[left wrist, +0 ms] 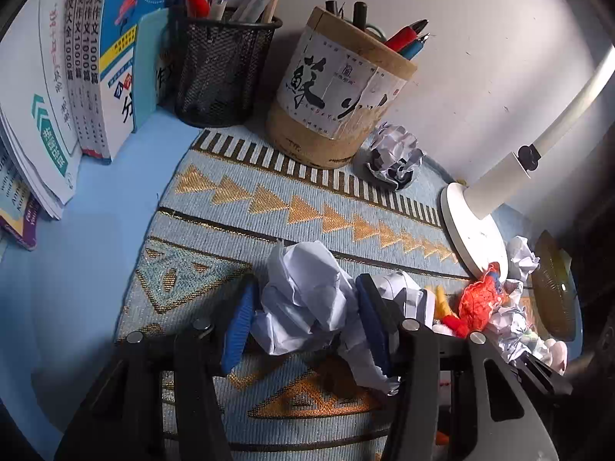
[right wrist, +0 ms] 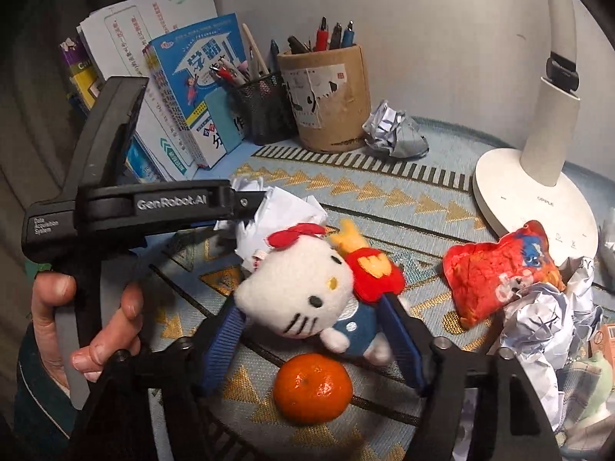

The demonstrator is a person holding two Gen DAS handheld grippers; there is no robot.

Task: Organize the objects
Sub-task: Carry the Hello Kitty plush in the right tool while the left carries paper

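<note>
My left gripper (left wrist: 307, 307) is shut on a crumpled white paper ball (left wrist: 303, 299), its blue pads pressing both sides, low over the patterned mat (left wrist: 246, 199). My right gripper (right wrist: 315, 319) is shut on a white cat plush toy (right wrist: 300, 292) with a red bow and blue outfit, held just above the mat. An orange mandarin (right wrist: 313, 388) lies on the mat just below the plush. The left gripper's body (right wrist: 115, 207) and the hand holding it show at the left of the right wrist view, with its paper ball (right wrist: 269, 211) behind the plush.
A bamboo pen holder (left wrist: 338, 96), a black mesh pen cup (left wrist: 223, 65) and upright books (left wrist: 84, 77) stand at the back. Another paper ball (left wrist: 396, 153) lies by the holder. A white lamp base (right wrist: 534, 196), a red snack bag (right wrist: 496, 272) and more crumpled paper (right wrist: 546, 326) crowd the right.
</note>
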